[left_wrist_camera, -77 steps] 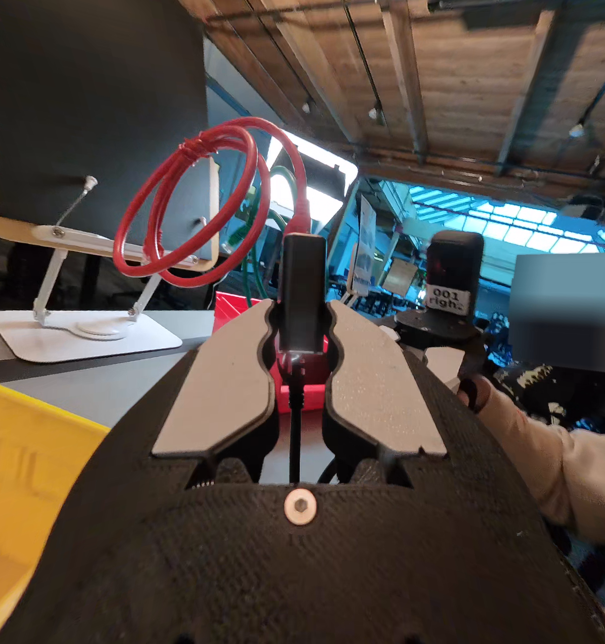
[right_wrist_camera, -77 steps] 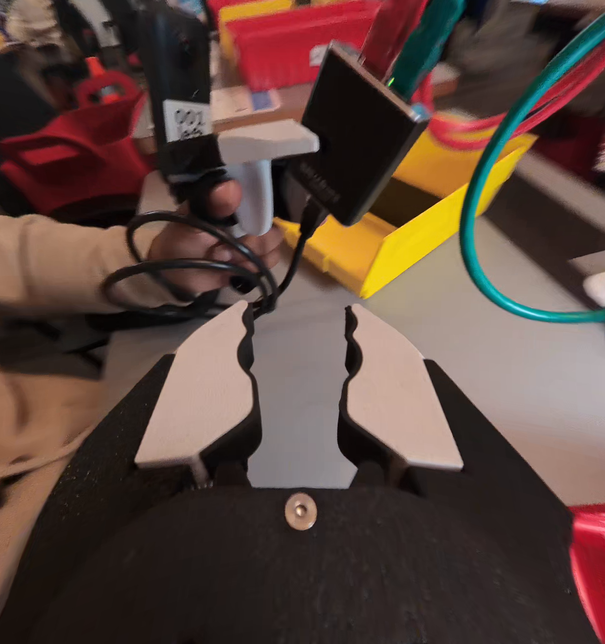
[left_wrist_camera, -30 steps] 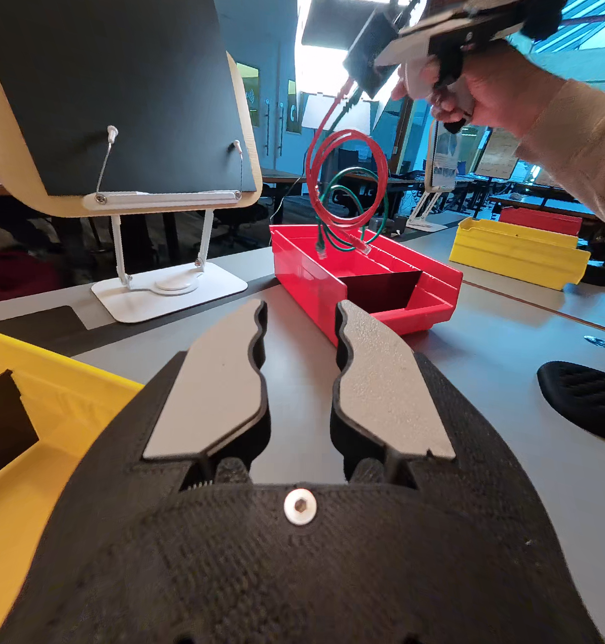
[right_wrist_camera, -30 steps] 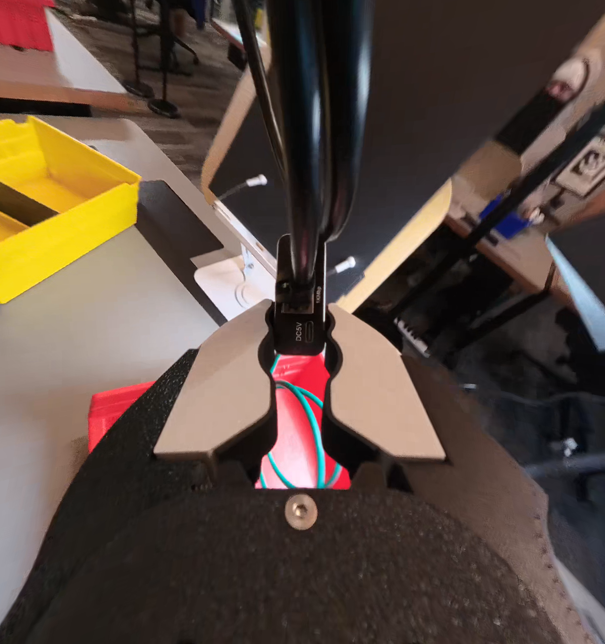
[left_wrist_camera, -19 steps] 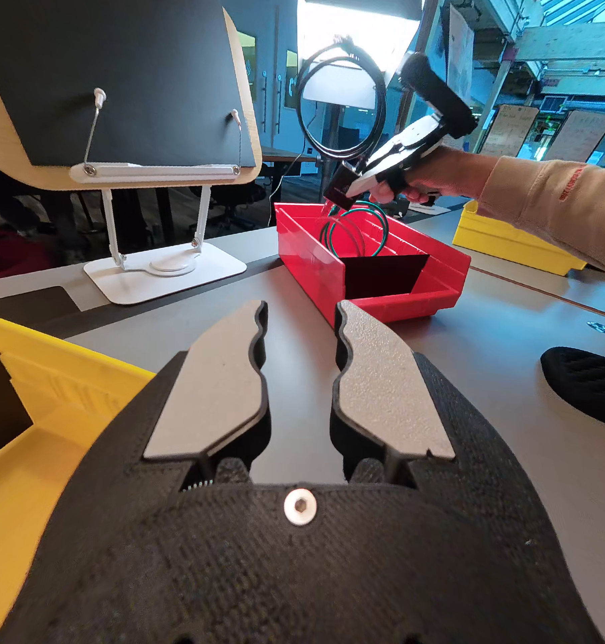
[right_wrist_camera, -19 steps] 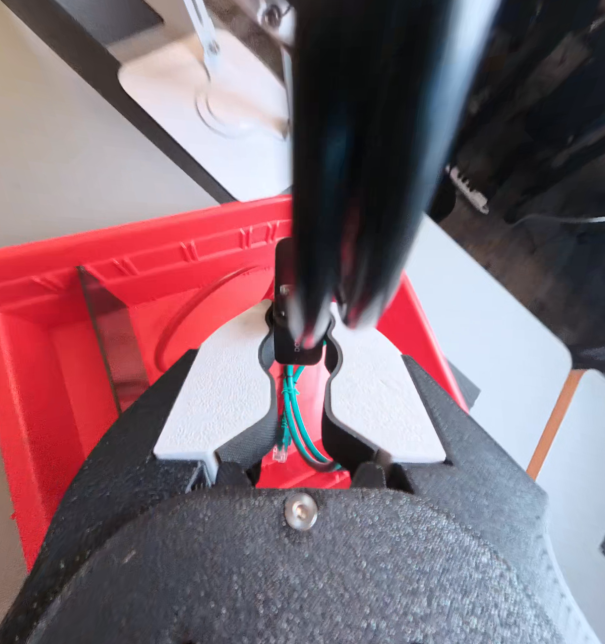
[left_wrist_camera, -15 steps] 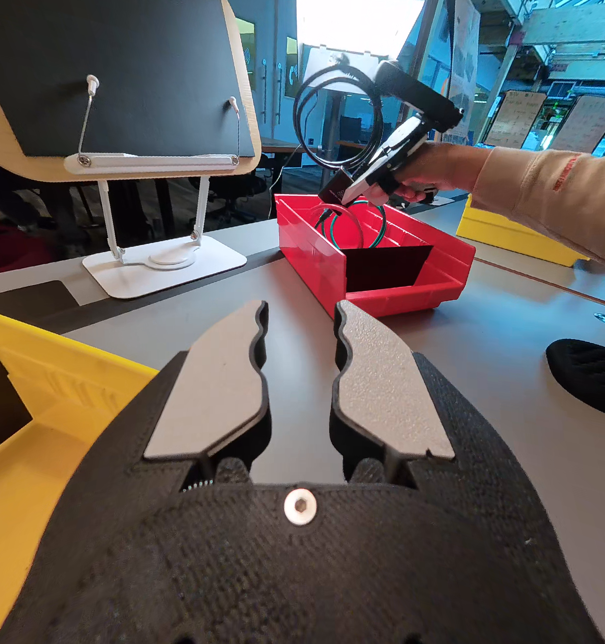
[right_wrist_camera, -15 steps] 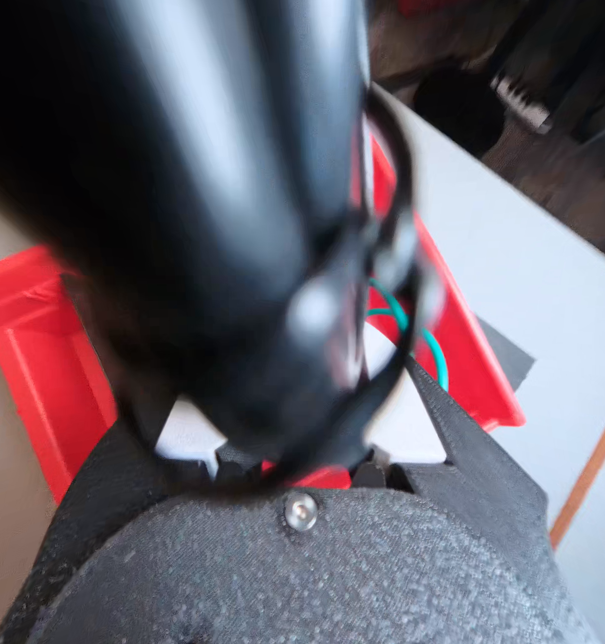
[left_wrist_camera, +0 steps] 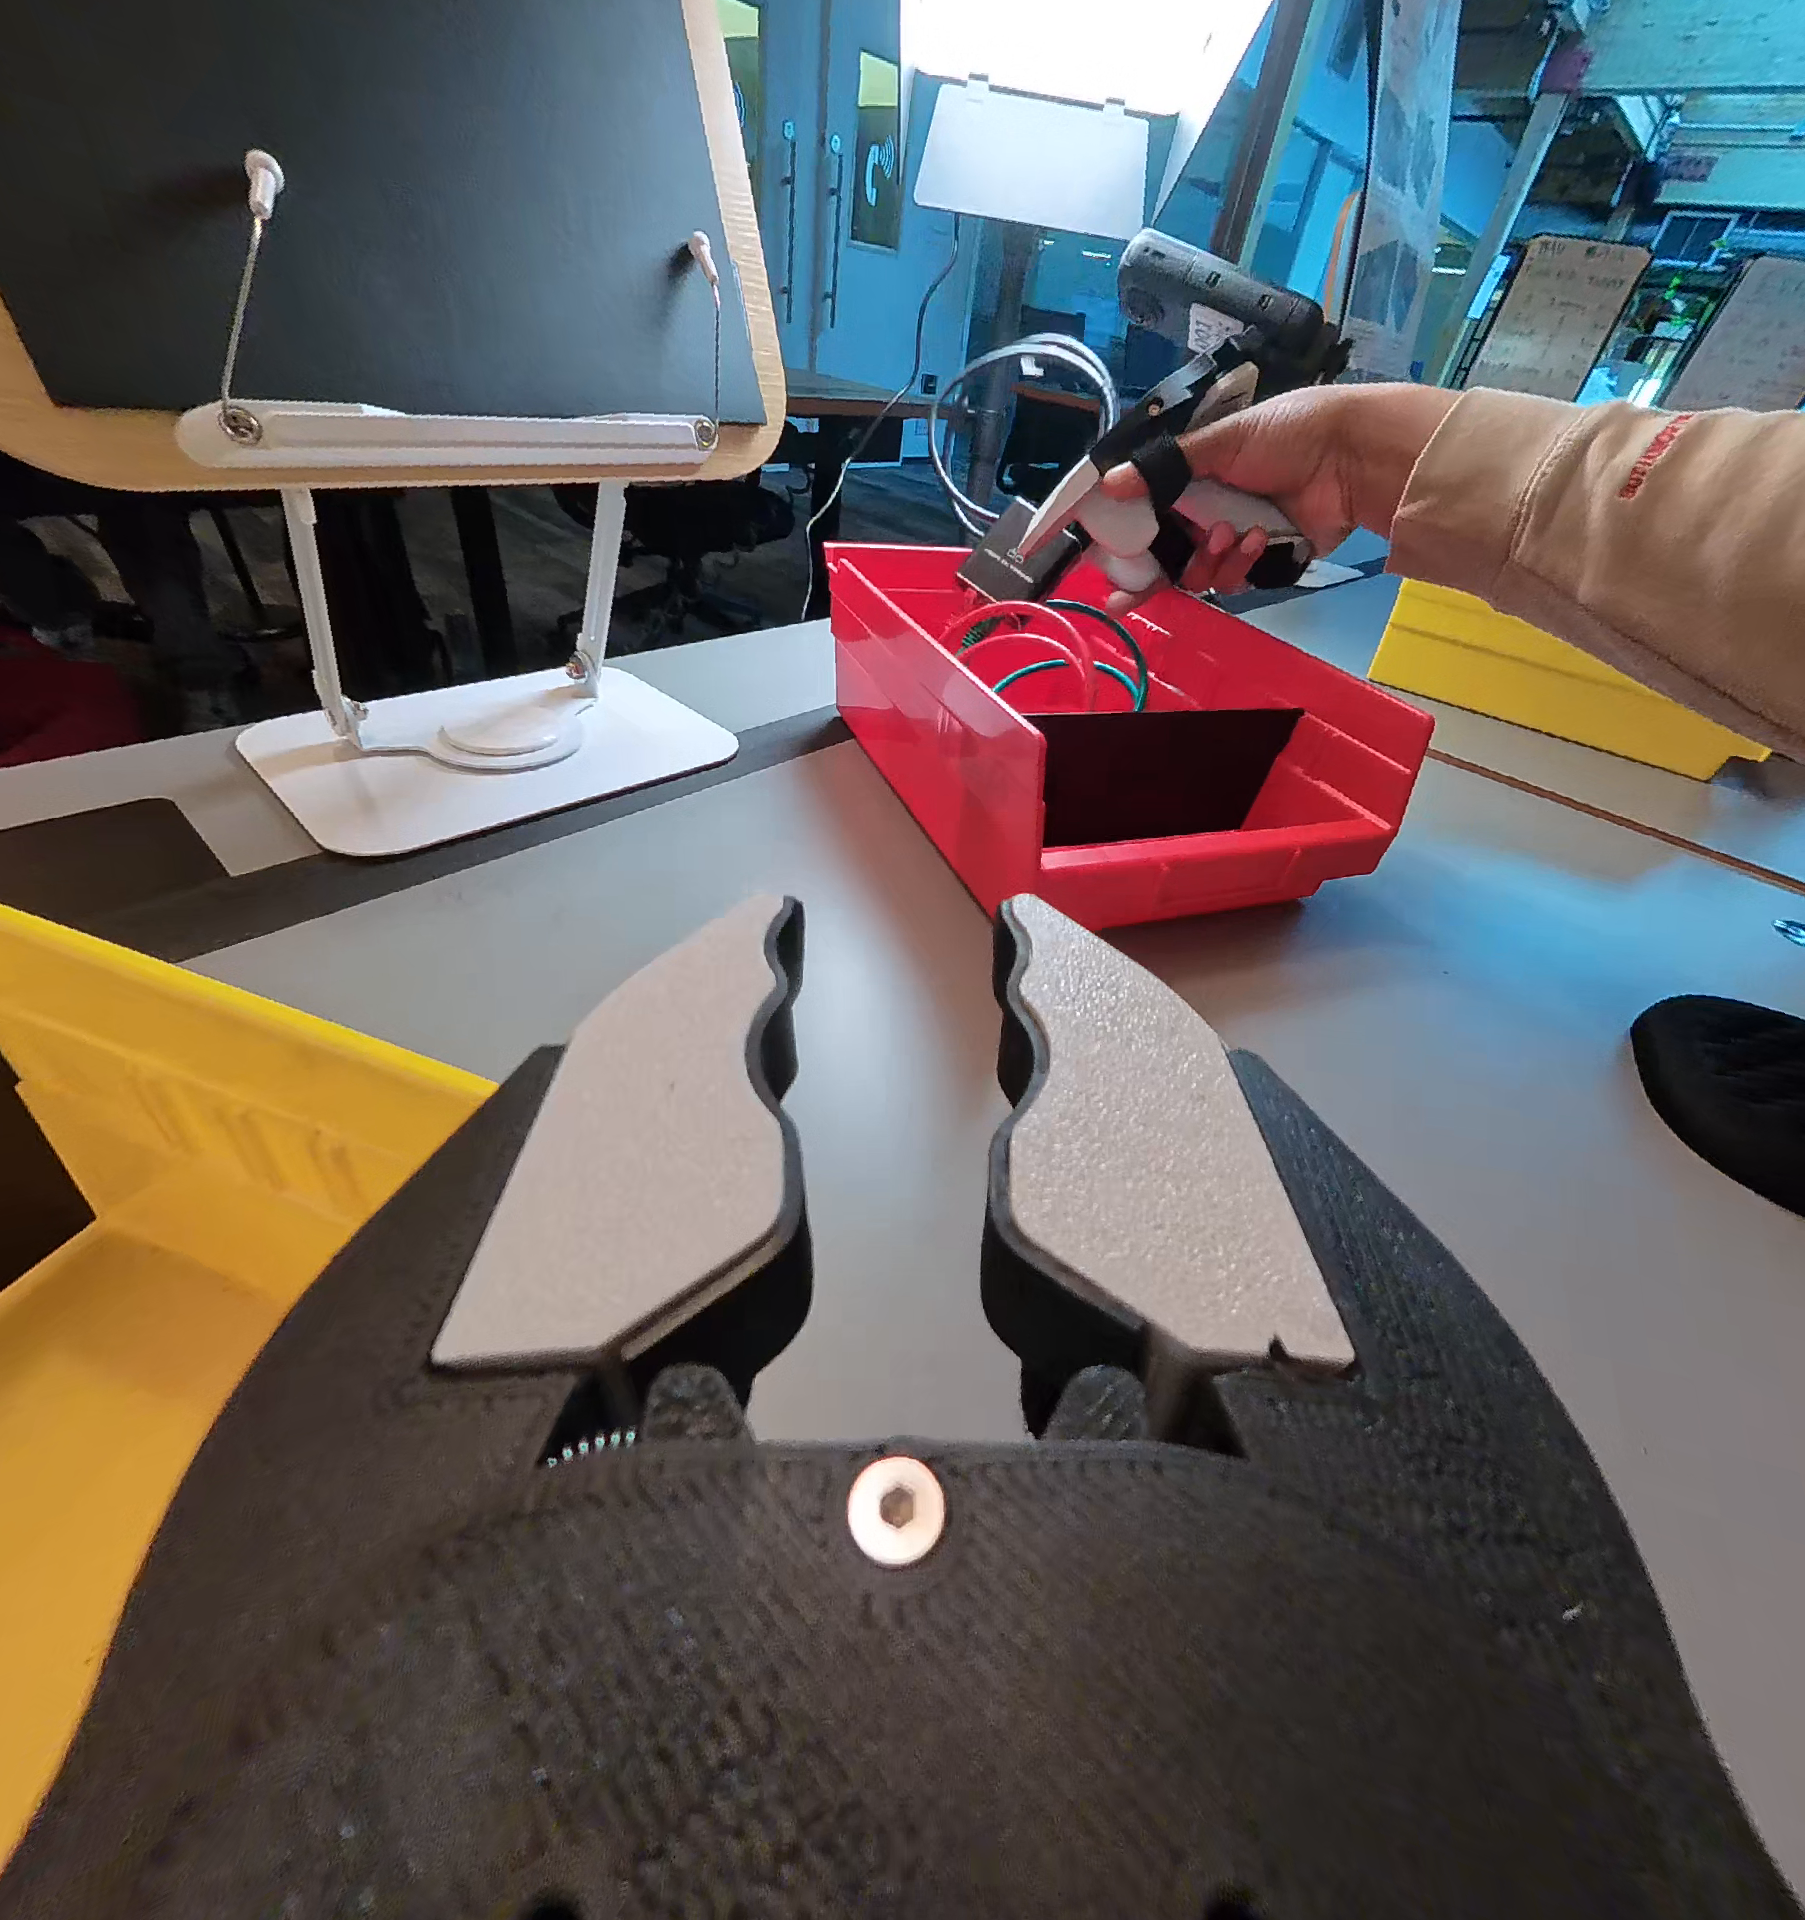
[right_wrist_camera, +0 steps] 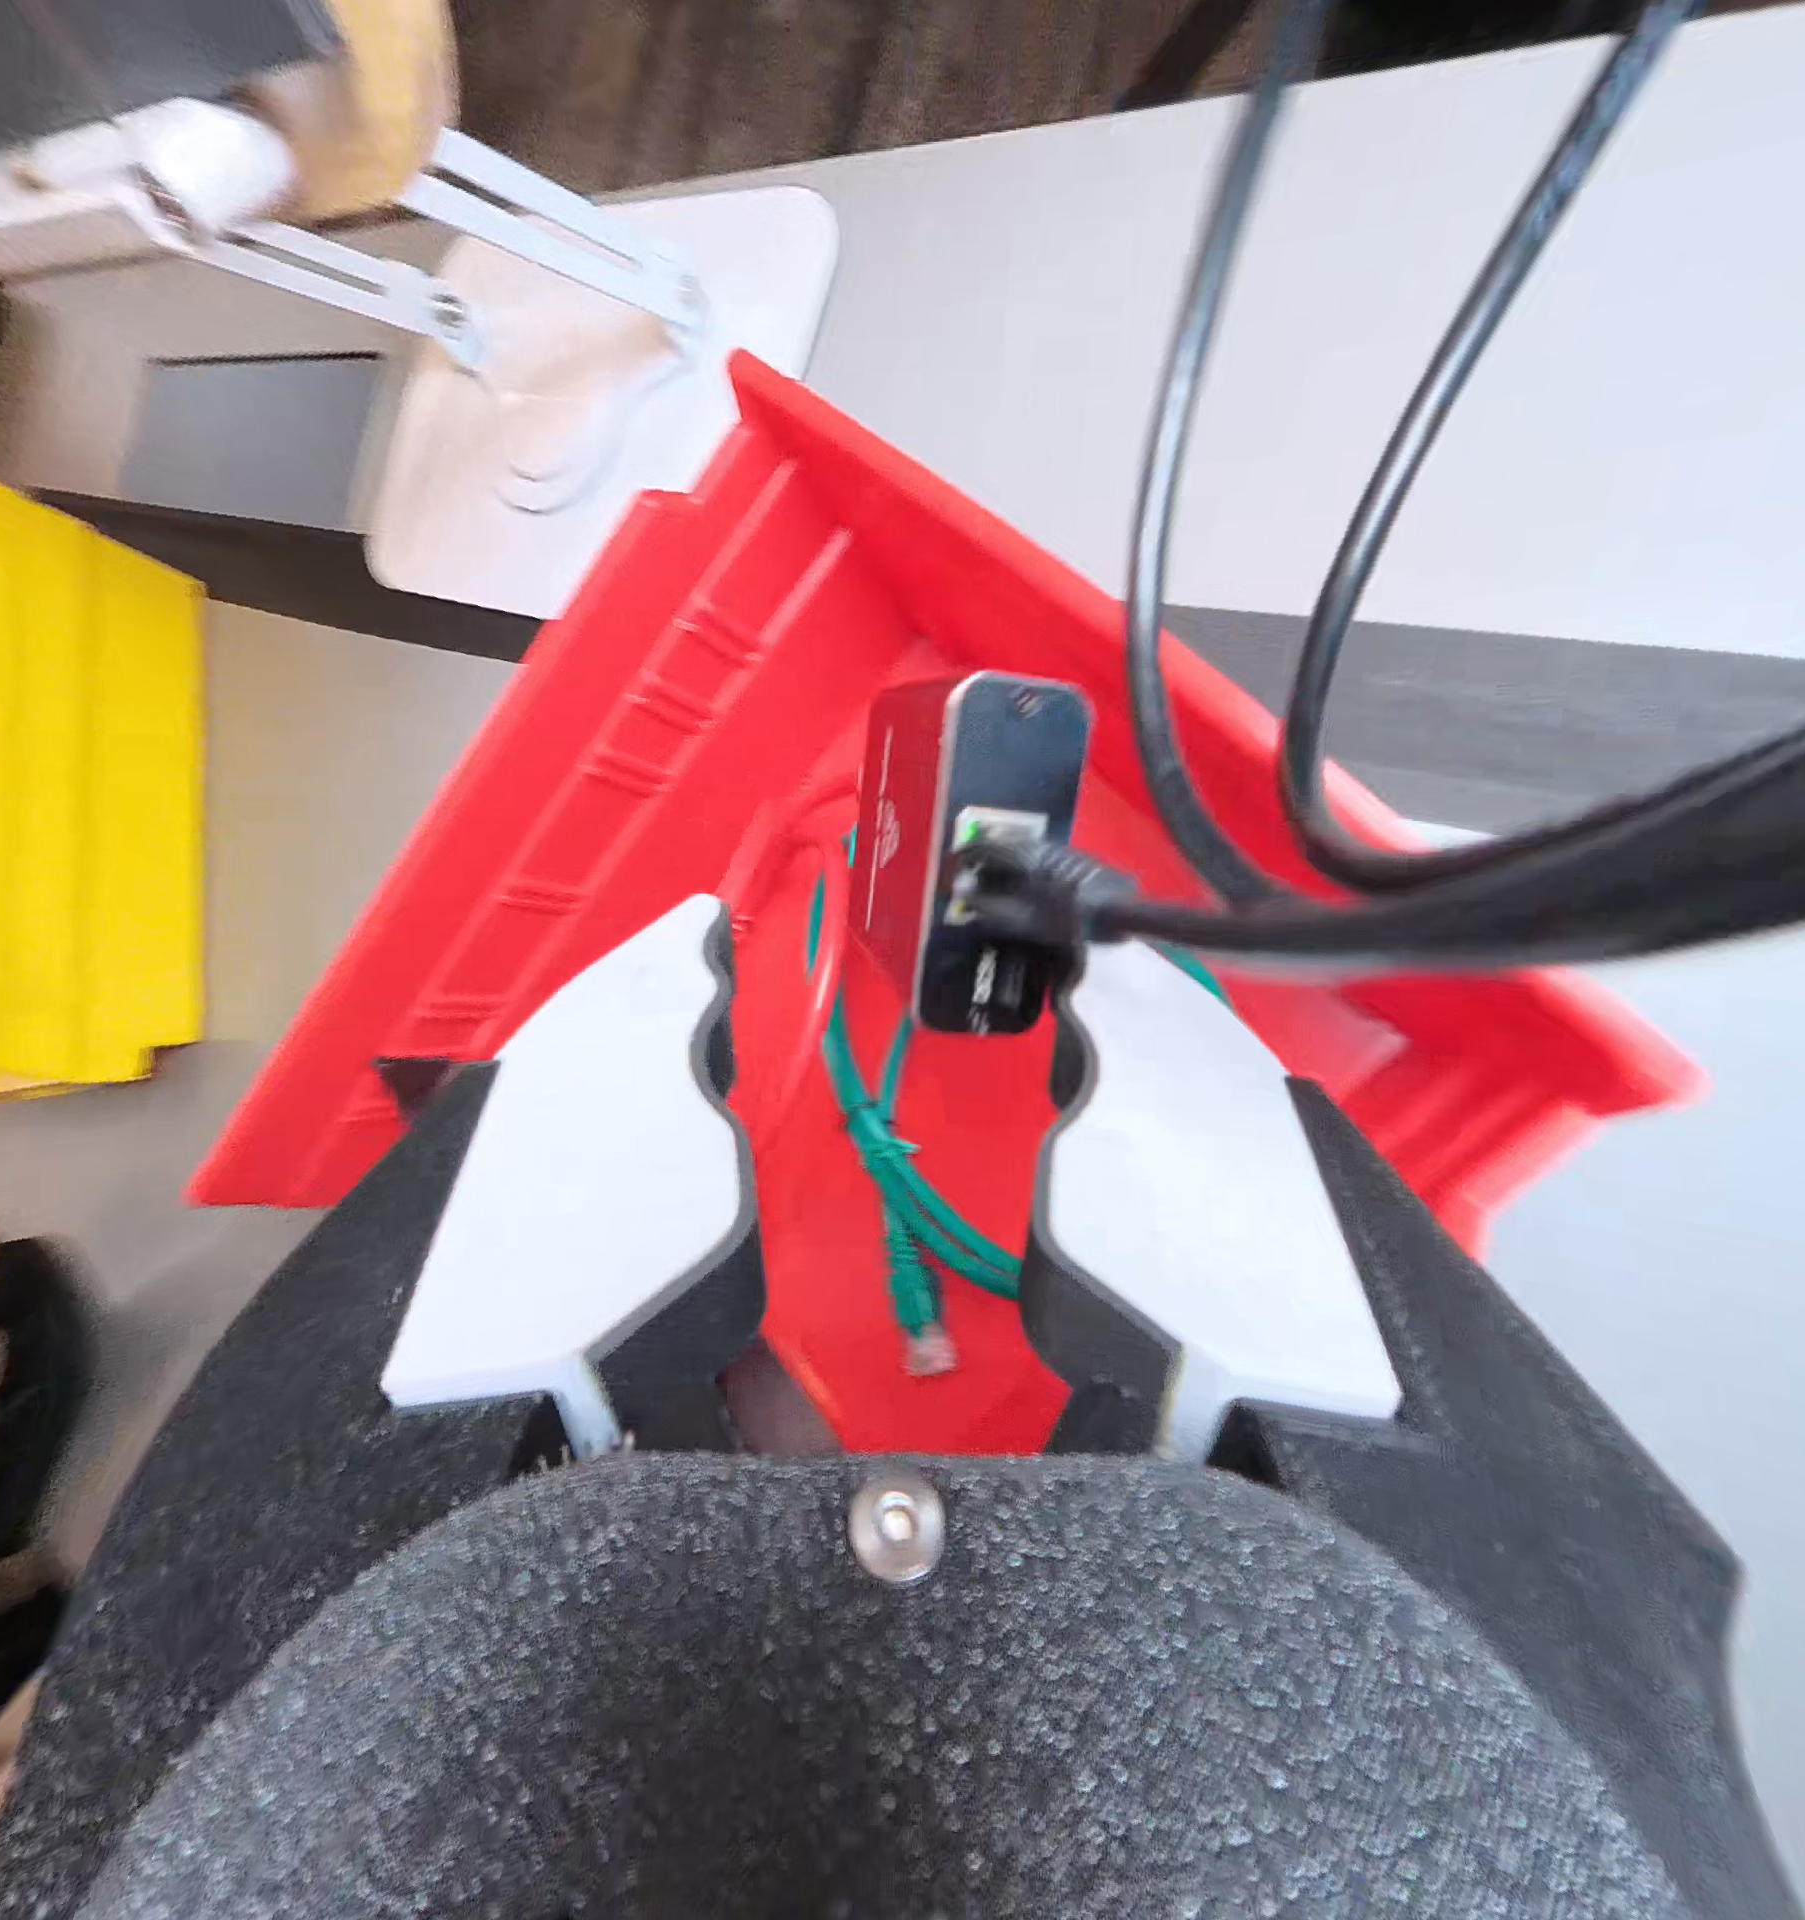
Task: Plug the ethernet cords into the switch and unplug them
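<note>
**Switch over the red bin, both claws released**

My right-wrist picture is blurred, so I cannot tell whether my right claw (right_wrist_camera: 887, 956) touches the switch (right_wrist_camera: 971, 852). Its fingers stand spread. The switch is black and slim, hanging above the red bin (left_wrist_camera: 939, 717), a black cord (right_wrist_camera: 1397, 914) plugged in. A green ethernet cord (right_wrist_camera: 908, 1226) lies in the bin. My left claw (left_wrist_camera: 898, 935) gapes empty over the worktop (left_wrist_camera: 1449, 997).

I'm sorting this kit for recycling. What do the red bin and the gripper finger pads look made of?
The red bin looks like glossy moulded plastic, with ribbed walls and a sheen. The left gripper finger pads look like matte, grainy grey plastic or coated metal; I cannot tell which.
</note>
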Demonstrator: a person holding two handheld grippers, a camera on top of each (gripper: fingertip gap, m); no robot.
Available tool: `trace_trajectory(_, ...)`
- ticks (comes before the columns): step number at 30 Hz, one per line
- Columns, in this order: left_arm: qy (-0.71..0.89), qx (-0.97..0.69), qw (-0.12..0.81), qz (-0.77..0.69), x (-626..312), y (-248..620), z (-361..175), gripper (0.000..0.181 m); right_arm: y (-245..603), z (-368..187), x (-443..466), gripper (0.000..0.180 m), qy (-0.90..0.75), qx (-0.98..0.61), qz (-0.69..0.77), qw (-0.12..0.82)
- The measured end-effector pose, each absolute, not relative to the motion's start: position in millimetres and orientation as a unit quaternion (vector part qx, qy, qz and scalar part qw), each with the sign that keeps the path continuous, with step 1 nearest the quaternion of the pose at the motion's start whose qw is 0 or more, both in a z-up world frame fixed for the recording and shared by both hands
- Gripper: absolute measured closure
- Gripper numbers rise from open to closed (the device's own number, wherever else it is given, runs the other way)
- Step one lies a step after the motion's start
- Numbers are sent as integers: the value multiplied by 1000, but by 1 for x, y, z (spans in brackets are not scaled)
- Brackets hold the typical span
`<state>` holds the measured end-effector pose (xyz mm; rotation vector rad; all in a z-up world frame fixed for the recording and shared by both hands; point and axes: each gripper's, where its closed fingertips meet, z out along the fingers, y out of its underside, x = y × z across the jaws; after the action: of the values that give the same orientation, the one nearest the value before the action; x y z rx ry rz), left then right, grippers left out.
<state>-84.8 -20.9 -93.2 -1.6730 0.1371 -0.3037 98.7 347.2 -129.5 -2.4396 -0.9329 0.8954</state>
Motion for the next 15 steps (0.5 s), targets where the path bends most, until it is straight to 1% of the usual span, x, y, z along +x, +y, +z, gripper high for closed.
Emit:
trace_trajectory(3, 63, -737, 661, -124, -87, -22, -90, 146, 357, -117, 114, 110, -332, -869, 277, 241)
trace_trajectory(6, 63, -738, 664, -107, -94, -23, -86, 144, 360, -95, 137, 108, -367, -852, 176, 329)
trace_trajectory(8, 63, -740, 663, -91, -101, -24, -82, 143, 338, -71, 129, 111, -418, -801, 179, 390)
trace_trajectory(10, 66, -746, 659, -72, -112, -27, -76, 141, 291, -54, 113, 113, -483, -738, 205, 424)
trace_trajectory(12, 78, -762, 642, -39, -129, -33, -72, 138, 234, -53, 100, 115, -559, -675, 212, 432)
trace_trajectory(15, 98, -814, 573, 6, -161, -48, -81, 132, 160, -94, 94, 116, -661, -627, 163, 378)
